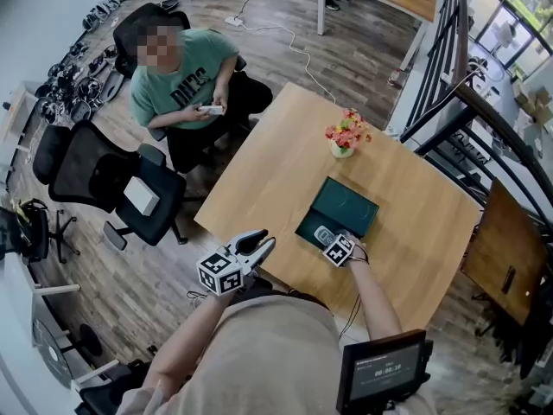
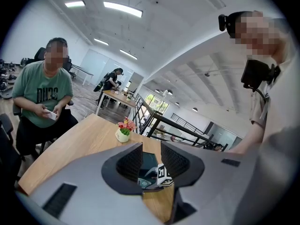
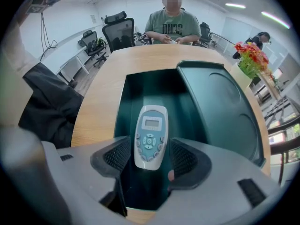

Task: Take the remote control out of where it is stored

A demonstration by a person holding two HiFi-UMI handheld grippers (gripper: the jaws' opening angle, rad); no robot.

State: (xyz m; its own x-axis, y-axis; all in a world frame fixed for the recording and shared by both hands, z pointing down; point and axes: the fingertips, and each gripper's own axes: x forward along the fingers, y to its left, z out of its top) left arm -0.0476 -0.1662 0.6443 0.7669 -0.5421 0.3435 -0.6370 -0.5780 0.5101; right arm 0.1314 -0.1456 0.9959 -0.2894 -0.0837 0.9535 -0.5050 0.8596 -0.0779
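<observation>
In the head view, the light wooden table (image 1: 285, 145) is carrying a dark green rectangular box (image 1: 308, 228), with its matching dark green lid (image 1: 350, 206) lying against the box's far side. The white oblong remote control (image 1: 323, 234) is lying inside the box, and the right claw (image 1: 332, 241) is reaching down to it. The left claw (image 1: 263, 245) is hovering over the table's near edge, near the box. A small white pot of pink and red flowers (image 1: 343, 139) is standing farther back, and a seated person in a green T-shirt (image 1: 181, 80) is facing the table.

In the left gripper view, the left claw is standing released, its jaws apart with nothing between them (only the distant box is showing through the gap).

In the right gripper view, the right claw is also released. Its jaws are flanking the remote control's lower end, and a narrow gap is showing on each side. The remote control is lying flat on the box's floor, display end pointing away.
</observation>
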